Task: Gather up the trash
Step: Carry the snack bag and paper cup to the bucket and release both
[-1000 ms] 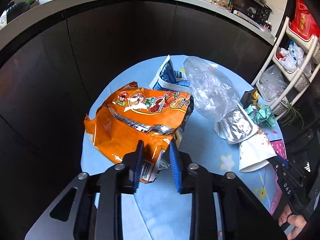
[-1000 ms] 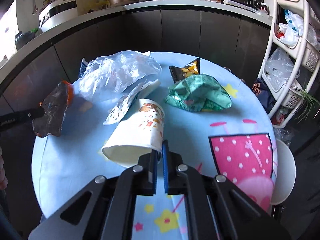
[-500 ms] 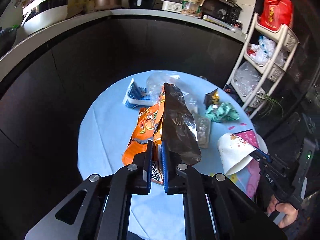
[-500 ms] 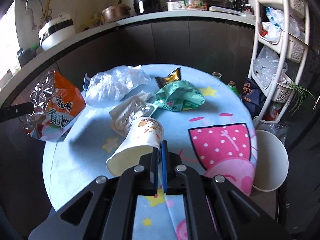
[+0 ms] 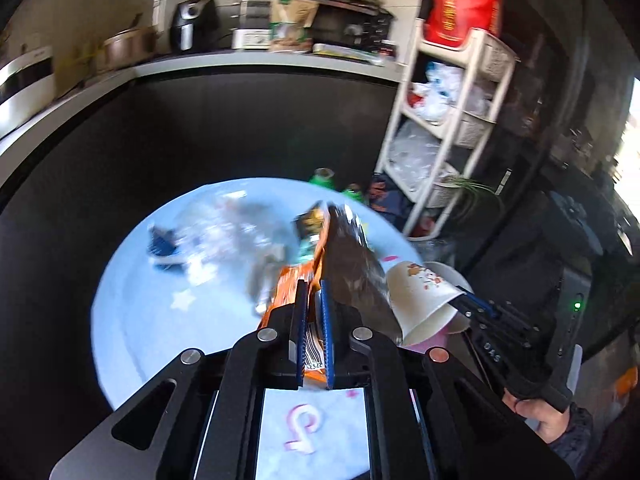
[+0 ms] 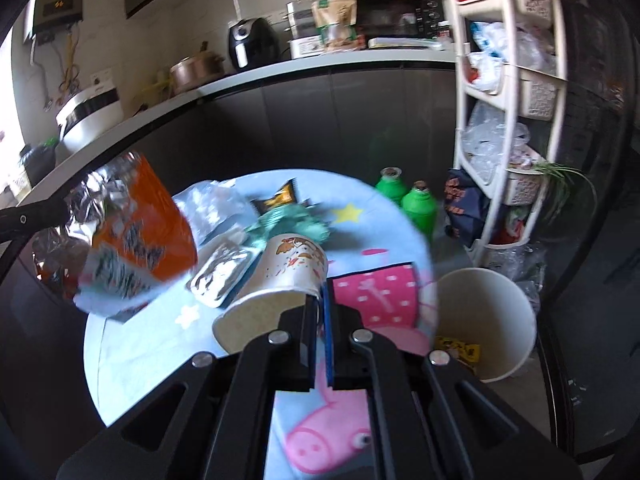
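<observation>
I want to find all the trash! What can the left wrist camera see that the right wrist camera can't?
Only the left wrist view shows the person's hand holding the right tongs, and a blurred dark blue wrapper. Only the right wrist view shows inside the white bin, a yellow wrapper at its bottom. Both show the orange snack bag in the left tongs, the paper cup in the right tongs and the round table.

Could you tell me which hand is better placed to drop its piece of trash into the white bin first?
Right. The right gripper pinches the paper cup by its rim, just beside the open white bin. The left gripper holds the orange snack bag farther over the table.
</observation>
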The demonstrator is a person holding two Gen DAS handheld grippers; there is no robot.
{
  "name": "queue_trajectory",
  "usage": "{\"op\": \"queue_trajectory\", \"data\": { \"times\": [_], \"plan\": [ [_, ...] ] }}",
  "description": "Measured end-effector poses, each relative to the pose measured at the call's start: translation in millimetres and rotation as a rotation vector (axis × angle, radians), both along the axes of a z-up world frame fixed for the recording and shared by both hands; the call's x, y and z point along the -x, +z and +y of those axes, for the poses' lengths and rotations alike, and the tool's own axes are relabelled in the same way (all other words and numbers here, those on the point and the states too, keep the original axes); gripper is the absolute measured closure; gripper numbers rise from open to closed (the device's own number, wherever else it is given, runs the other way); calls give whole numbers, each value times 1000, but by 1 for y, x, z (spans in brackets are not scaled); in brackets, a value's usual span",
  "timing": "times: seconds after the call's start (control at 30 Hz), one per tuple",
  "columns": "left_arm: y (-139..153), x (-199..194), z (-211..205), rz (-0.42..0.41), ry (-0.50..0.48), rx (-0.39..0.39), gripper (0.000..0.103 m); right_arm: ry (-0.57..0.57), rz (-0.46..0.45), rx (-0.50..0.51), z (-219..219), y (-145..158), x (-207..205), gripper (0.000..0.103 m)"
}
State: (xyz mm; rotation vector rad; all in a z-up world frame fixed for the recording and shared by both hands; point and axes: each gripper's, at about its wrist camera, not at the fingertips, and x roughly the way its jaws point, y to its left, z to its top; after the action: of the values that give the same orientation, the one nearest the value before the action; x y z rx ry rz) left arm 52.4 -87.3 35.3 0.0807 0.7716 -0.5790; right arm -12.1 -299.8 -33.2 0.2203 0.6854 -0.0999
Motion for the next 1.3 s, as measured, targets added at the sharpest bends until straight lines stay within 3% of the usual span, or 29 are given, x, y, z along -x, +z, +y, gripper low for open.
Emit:
{"op": "queue_trajectory", "data": {
  "times": [0.43, 0.73, 0.9, 1.13, 1.3],
  "plan": [
    [0, 5, -108, -13, -214, 3, 103, -174, -26, -40, -78, -2, 41, 98],
    [4, 8, -164, -35, -308, 9, 103, -244, -25, -44, -119, -8, 58, 98],
    [1, -2, -202, -3, -348, 47, 103, -289, 1, -35, -141, -18, 63, 98],
    [-20, -21, -256, 45, -378, 69, 103, -344, 45, -55, -170, -41, 67, 98],
    [-51, -33, -291, 90, -377, 47, 103, -371, 74, -71, -186, -58, 68, 98]
  ]
}}
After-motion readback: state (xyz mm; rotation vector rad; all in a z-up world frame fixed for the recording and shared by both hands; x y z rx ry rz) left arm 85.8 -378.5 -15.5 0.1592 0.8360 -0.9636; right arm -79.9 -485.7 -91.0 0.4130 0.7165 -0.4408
